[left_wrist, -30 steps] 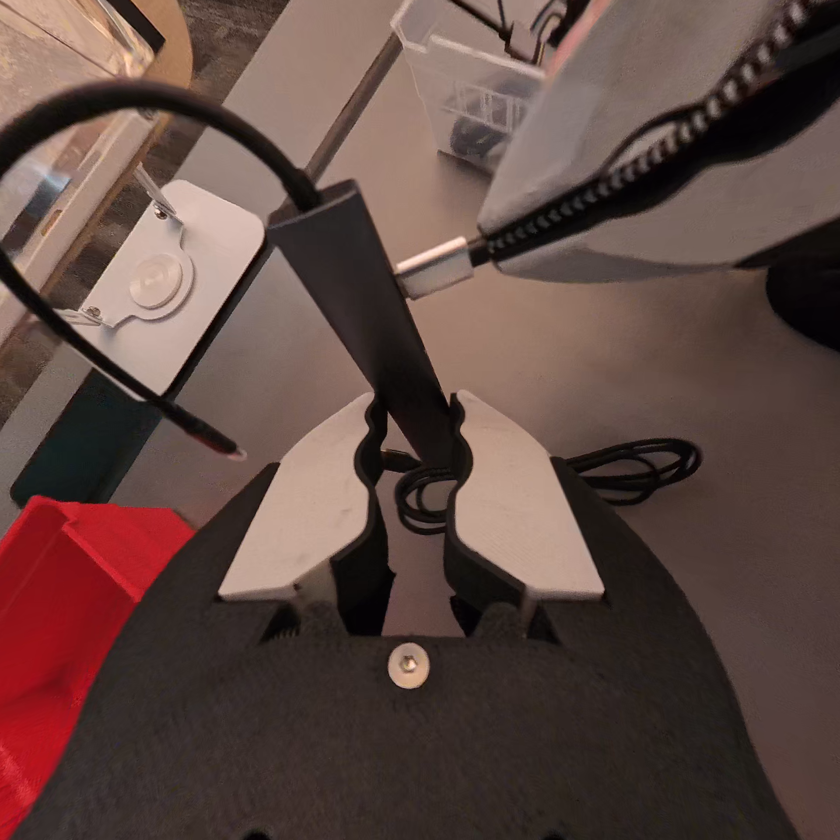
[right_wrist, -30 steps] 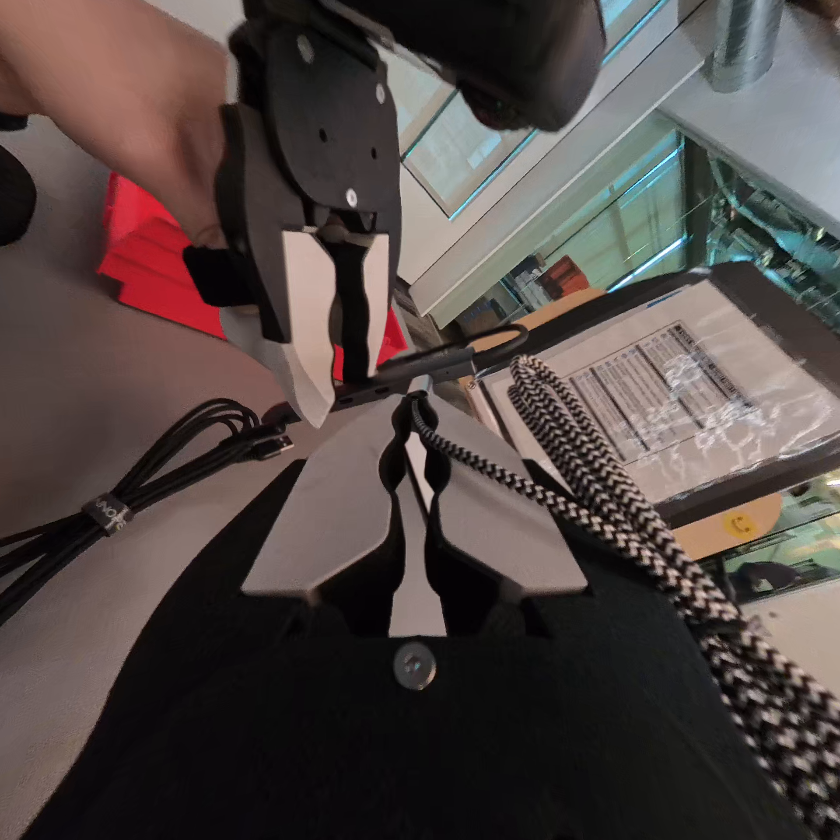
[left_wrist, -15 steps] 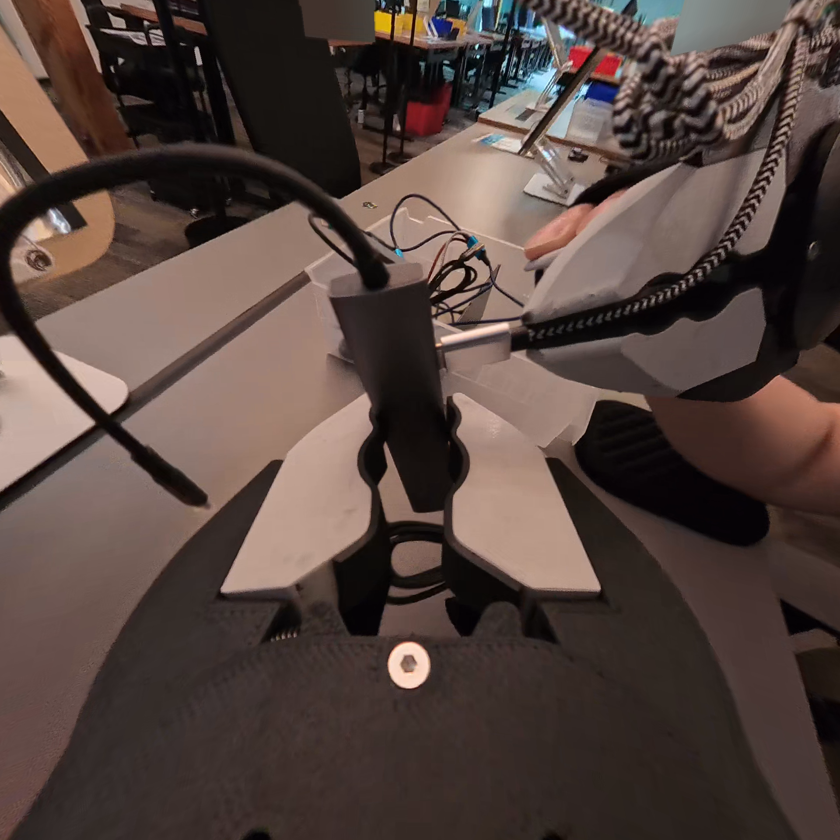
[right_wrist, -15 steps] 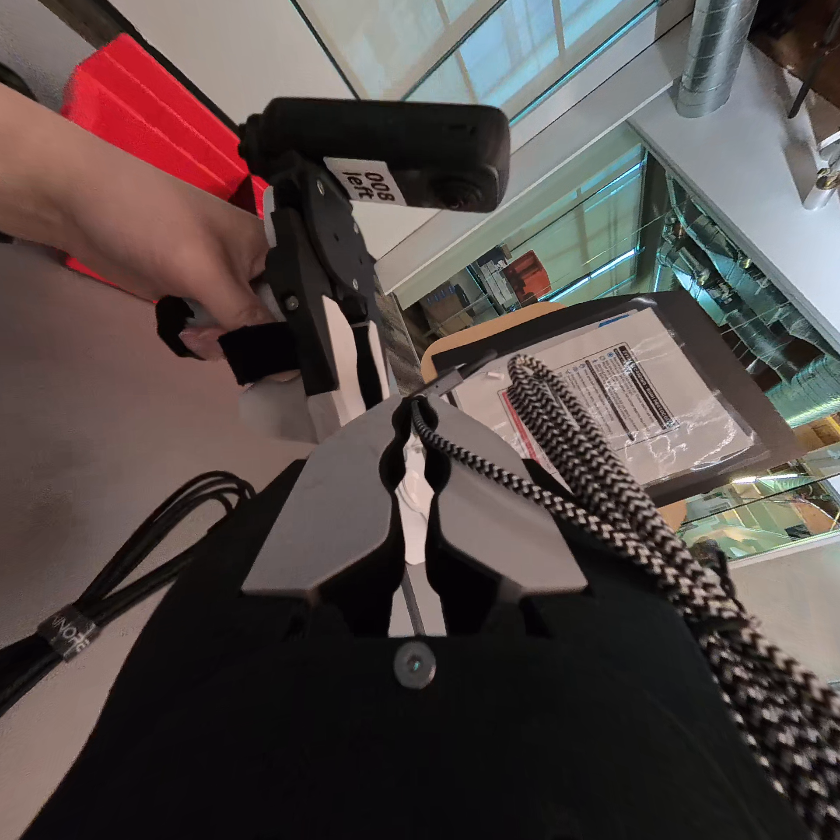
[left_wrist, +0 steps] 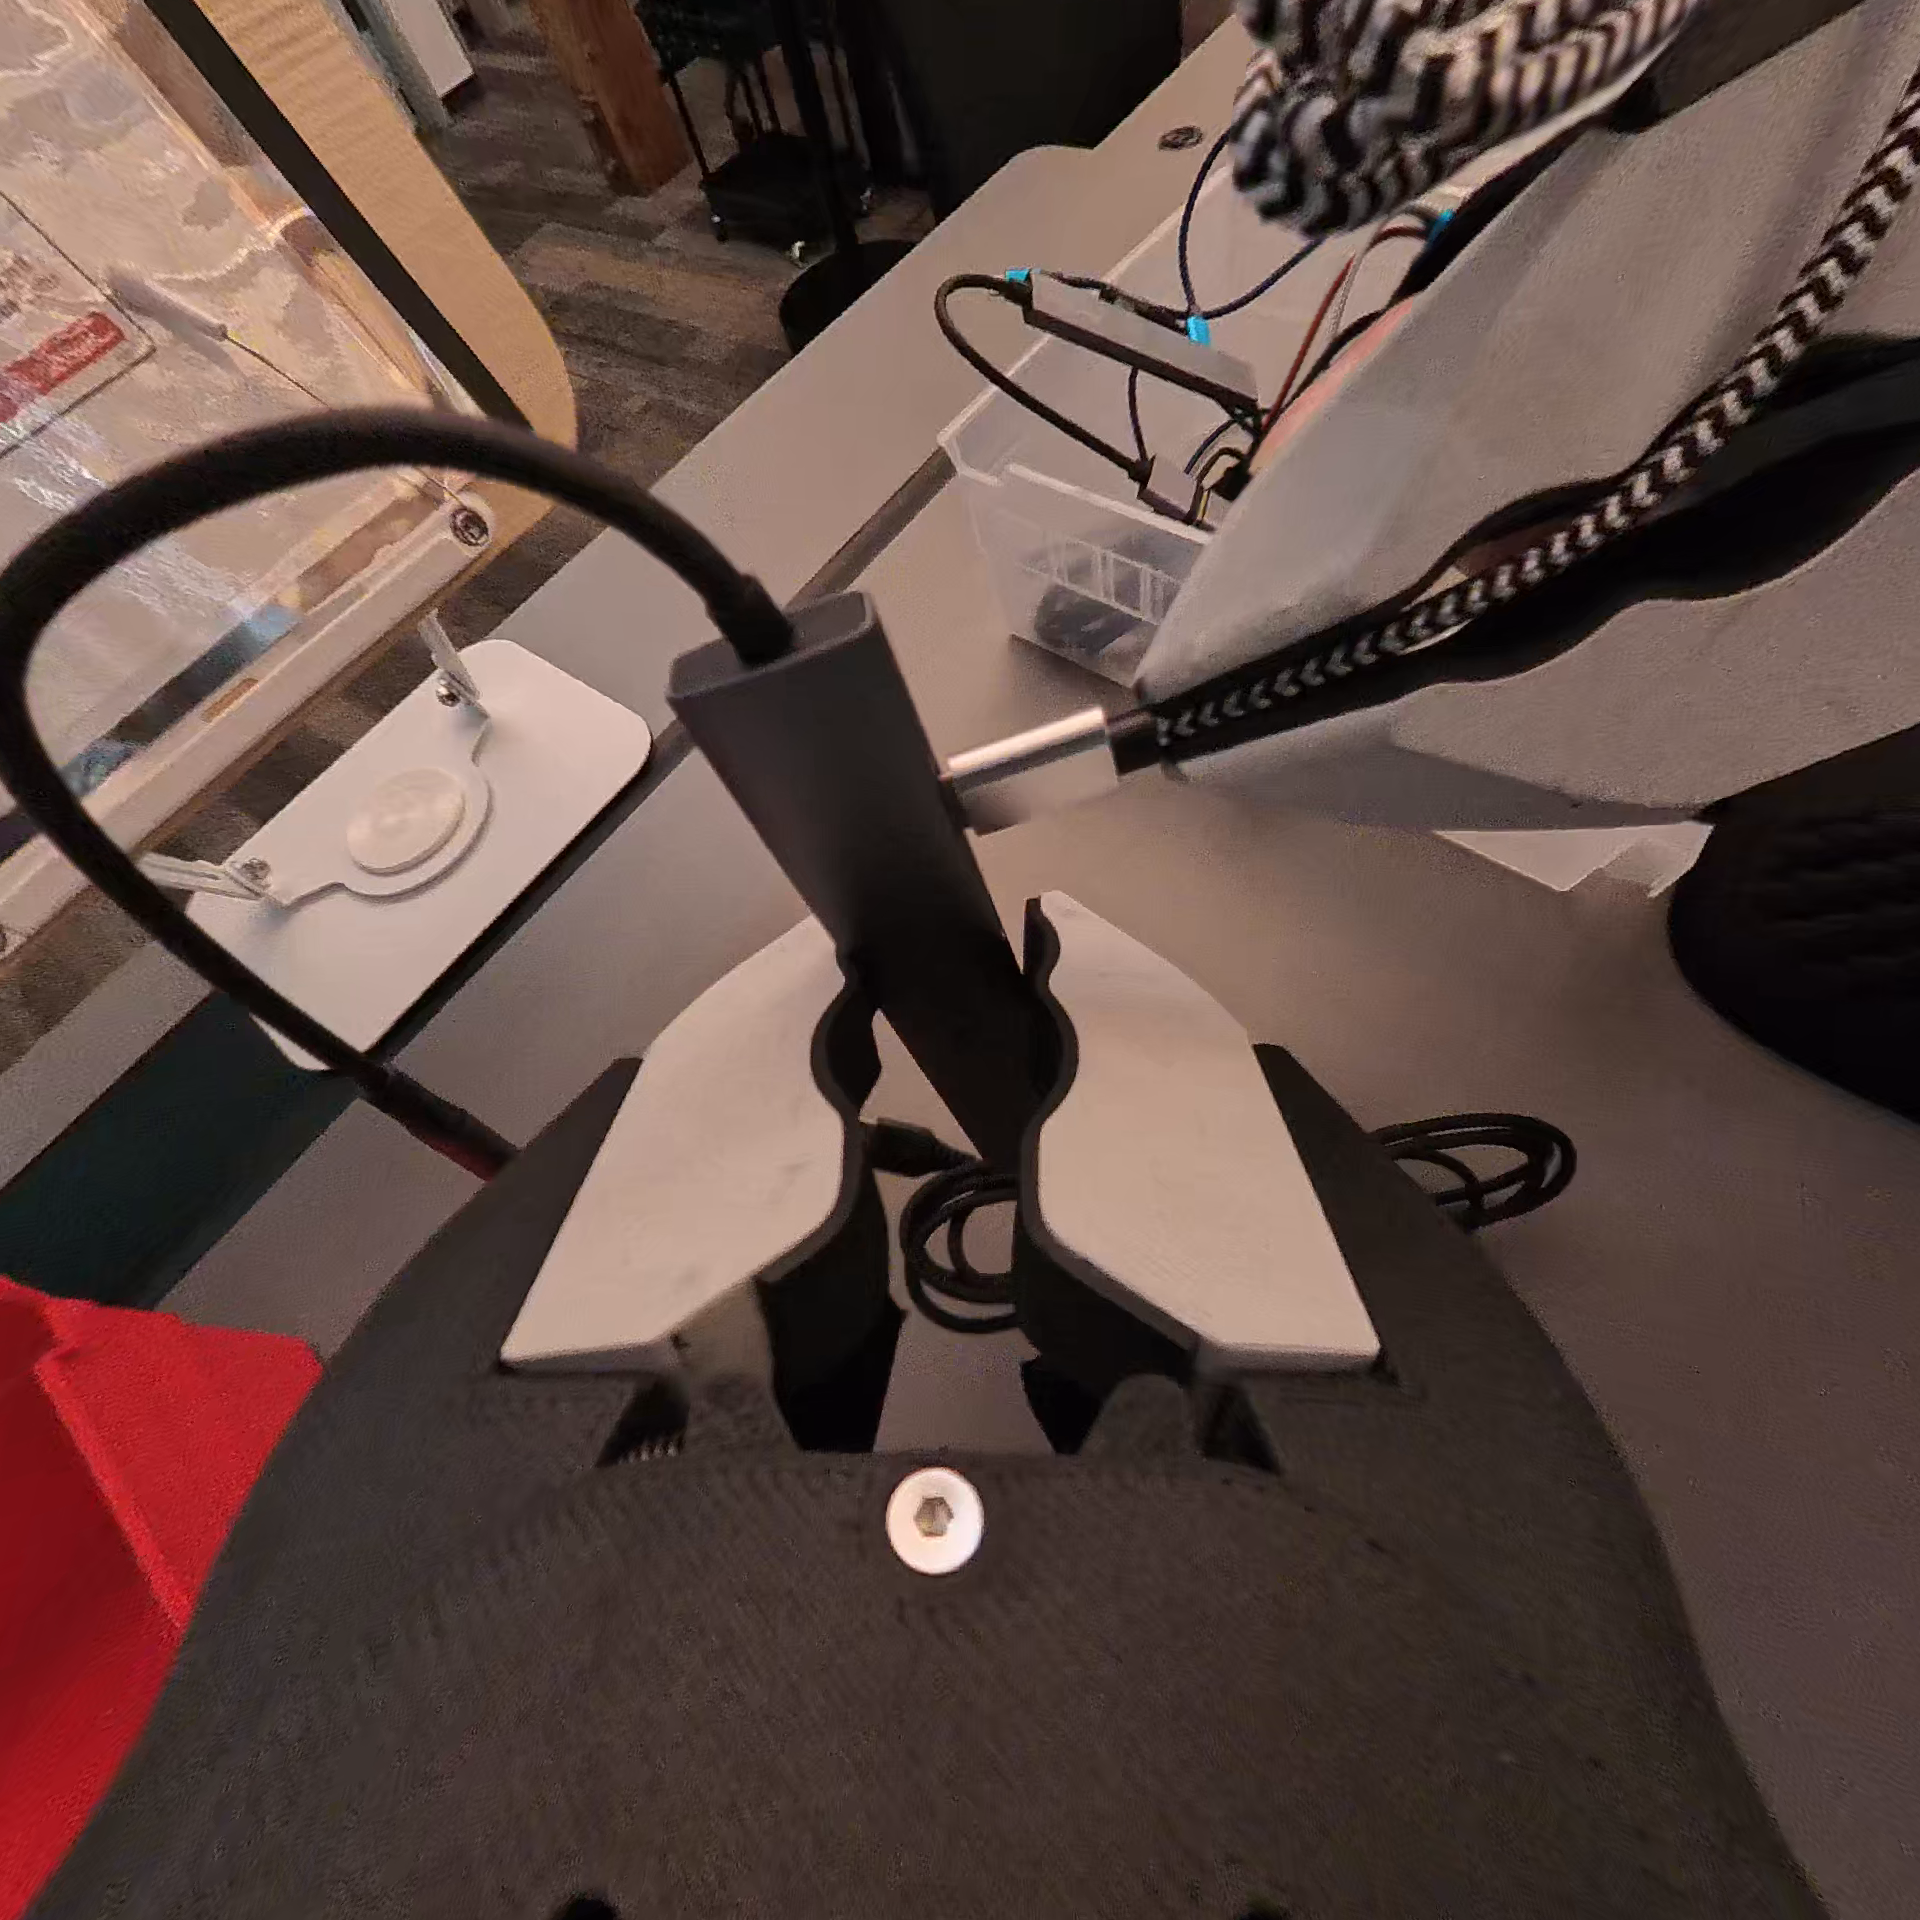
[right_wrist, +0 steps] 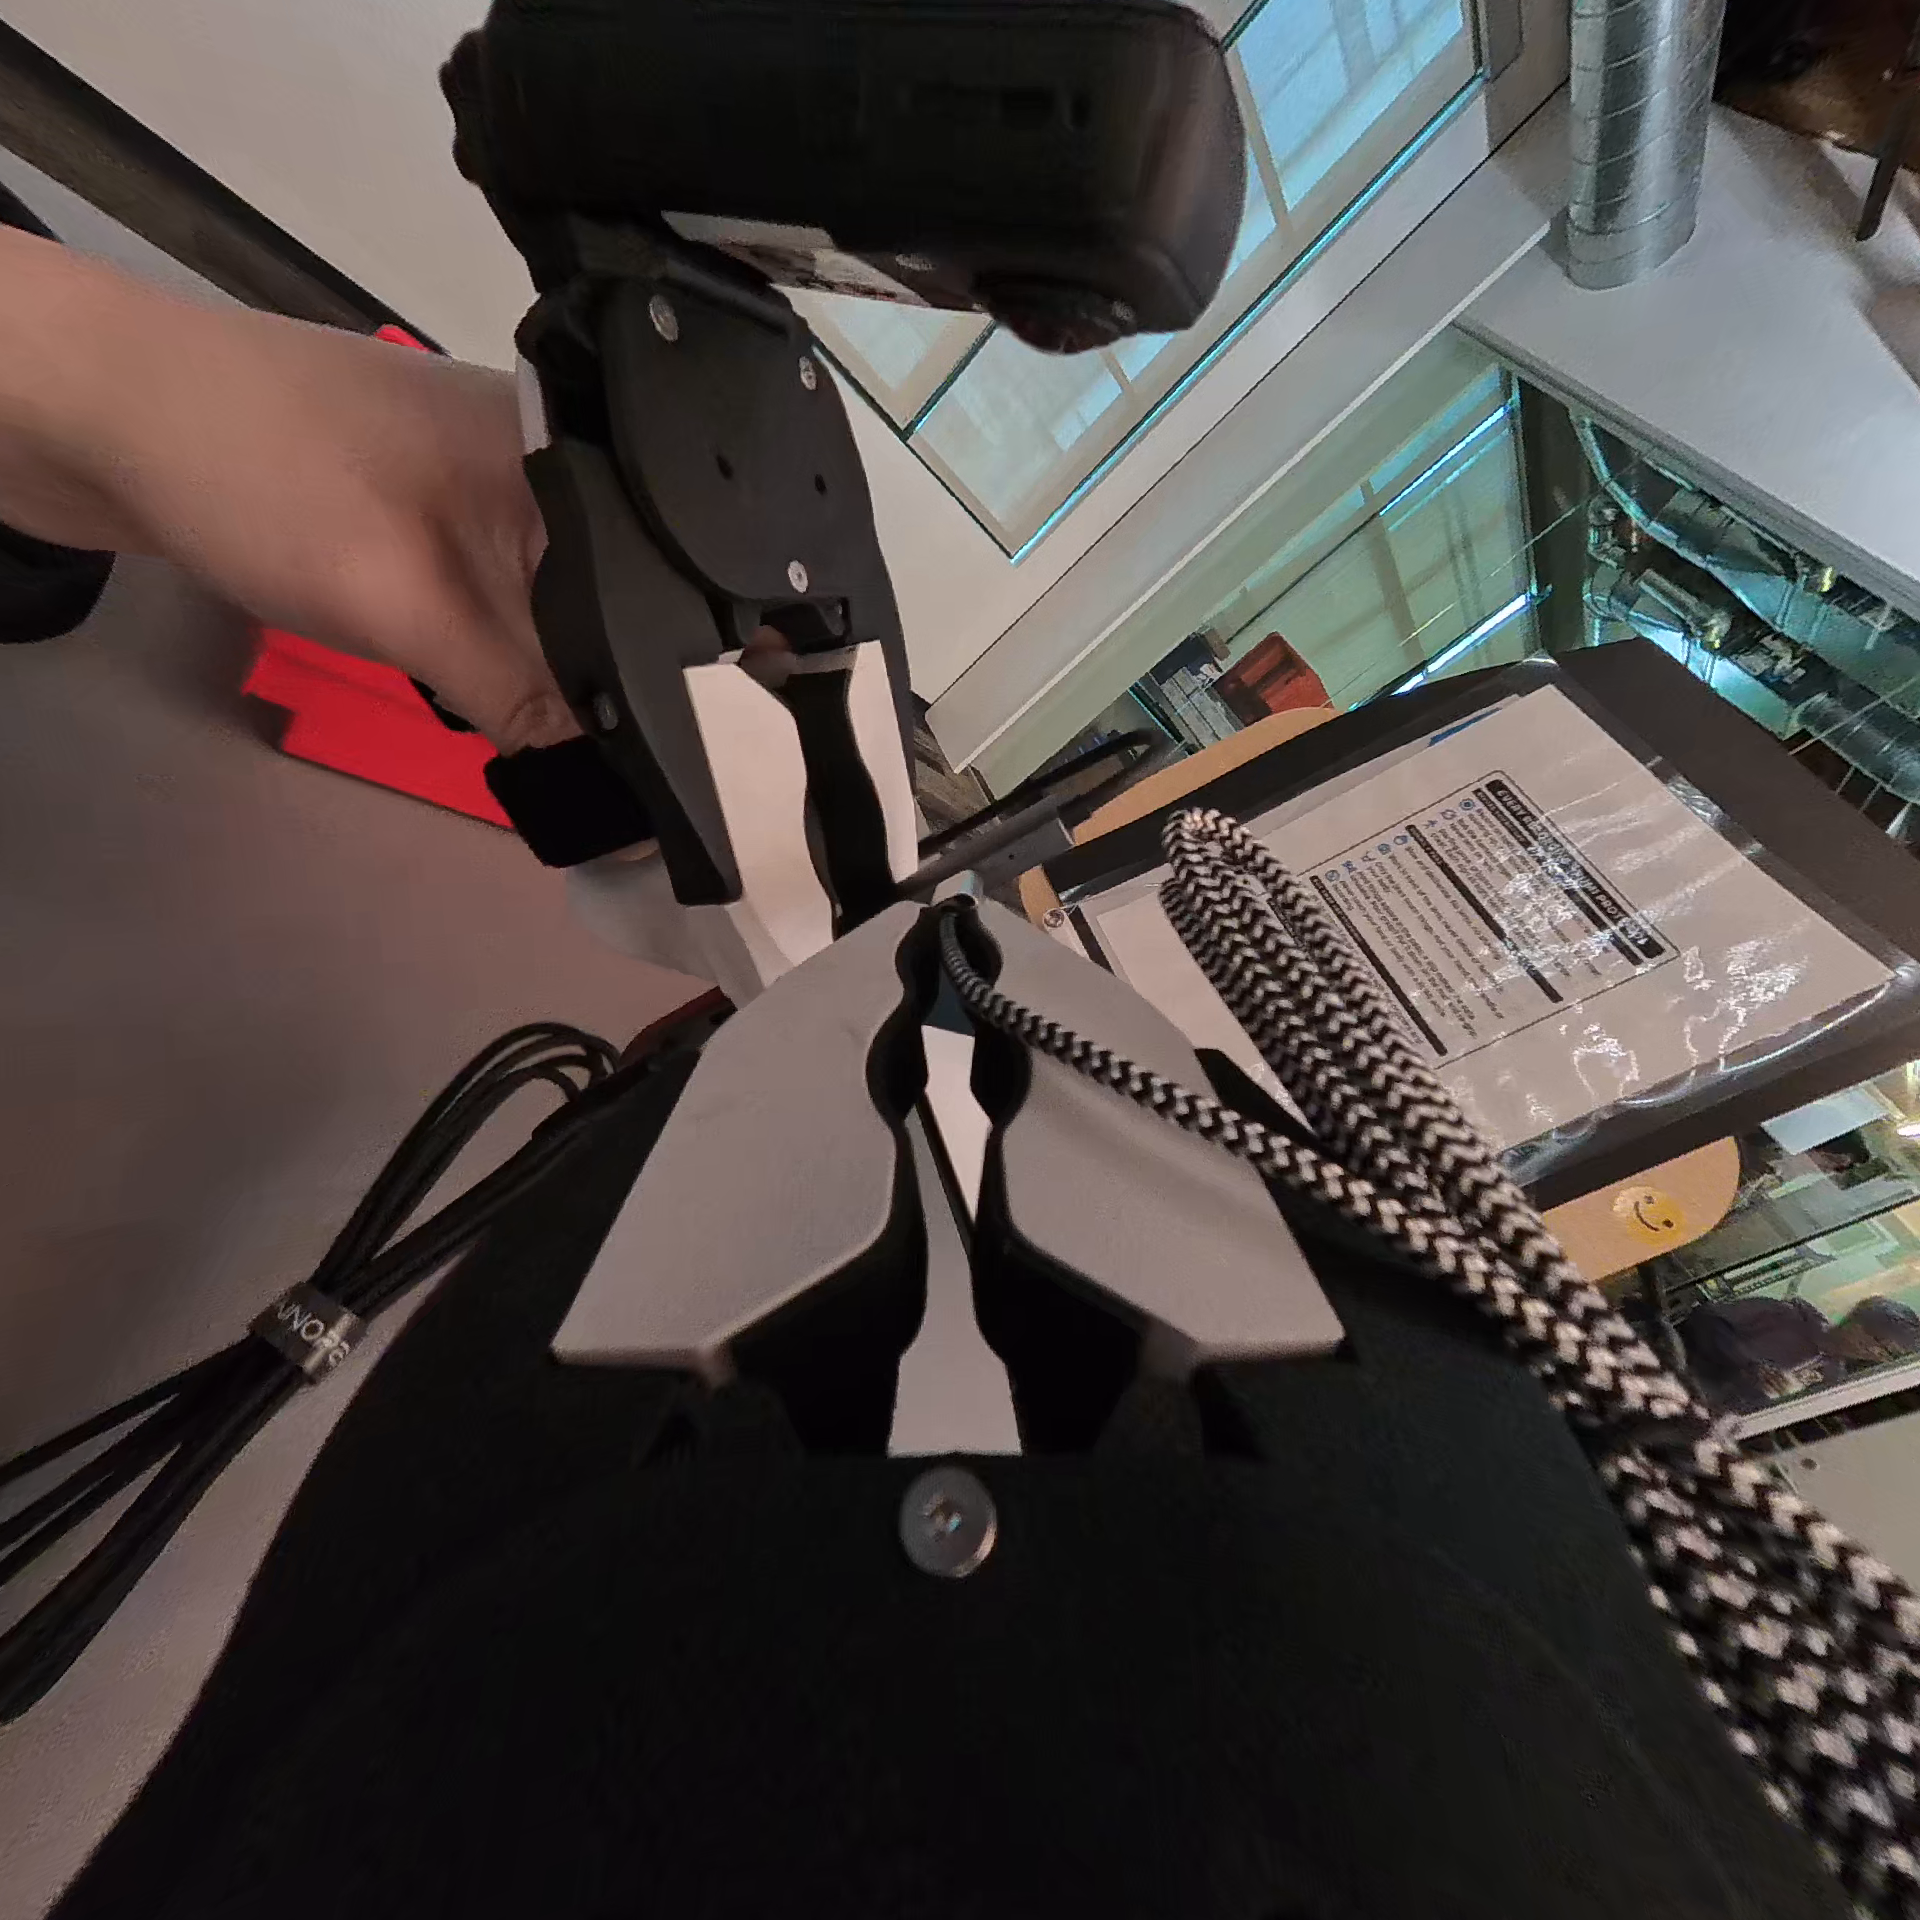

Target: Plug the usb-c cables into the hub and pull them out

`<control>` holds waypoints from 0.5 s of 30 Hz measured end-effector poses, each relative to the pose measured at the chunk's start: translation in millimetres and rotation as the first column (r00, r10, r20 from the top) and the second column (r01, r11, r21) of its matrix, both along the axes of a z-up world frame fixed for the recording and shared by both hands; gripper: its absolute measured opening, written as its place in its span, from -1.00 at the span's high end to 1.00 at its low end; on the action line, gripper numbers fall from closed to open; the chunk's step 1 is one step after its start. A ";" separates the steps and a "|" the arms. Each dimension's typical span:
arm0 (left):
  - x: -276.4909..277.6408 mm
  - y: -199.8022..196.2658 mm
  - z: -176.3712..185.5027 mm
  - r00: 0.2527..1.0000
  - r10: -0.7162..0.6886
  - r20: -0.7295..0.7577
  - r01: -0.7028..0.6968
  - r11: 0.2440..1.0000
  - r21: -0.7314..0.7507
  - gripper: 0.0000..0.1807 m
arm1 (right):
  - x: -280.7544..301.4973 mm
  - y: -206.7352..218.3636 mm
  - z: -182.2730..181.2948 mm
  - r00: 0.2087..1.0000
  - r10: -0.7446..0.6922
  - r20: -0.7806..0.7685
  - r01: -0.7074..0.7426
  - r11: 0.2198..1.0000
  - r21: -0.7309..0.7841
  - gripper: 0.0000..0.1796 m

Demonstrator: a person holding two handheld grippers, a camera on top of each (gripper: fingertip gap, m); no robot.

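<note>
**Hub held, braided cable's plug at its side**

Grey table (left_wrist: pixel 1558 1351) is seen beneath both tools, with a red bin (left_wrist: pixel 94 1507) at the near left and a clear box of wires (left_wrist: pixel 1081 540) farther back. A dark hub (left_wrist: pixel 862 831) is pinched upright, slightly tilted, between the fingers of the left gripper (left_wrist: pixel 940 1023). Its own black lead (left_wrist: pixel 312 457) is looped from the top. A braided cable (left_wrist: pixel 1351 644) is clamped by the right gripper (right_wrist: pixel 951 935), fingers pressed together on it just behind the plug. The silver plug (left_wrist: pixel 1029 764) is seated against the hub's right side. A bundle of black cables (right_wrist: pixel 312 1340) is left lying on the table.
</note>
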State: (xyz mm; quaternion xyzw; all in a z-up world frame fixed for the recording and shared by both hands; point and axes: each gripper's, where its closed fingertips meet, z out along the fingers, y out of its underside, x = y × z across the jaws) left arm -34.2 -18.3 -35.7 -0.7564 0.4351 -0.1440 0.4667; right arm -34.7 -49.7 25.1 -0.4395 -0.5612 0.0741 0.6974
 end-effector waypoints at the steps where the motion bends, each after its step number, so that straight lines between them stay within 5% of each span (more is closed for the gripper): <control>1: 0.2 0.1 -0.3 1.000 0.003 0.000 -0.003 1.000 -0.004 0.72 | -0.1 0.4 -0.1 1.000 -0.002 -0.004 0.002 1.000 -0.001 0.96; 15: -1.4 -2.1 4.0 0.999 0.040 -0.023 -0.040 0.999 0.015 0.72 | 3.4 3.6 1.7 1.000 -0.012 -0.024 0.011 1.000 -0.024 0.96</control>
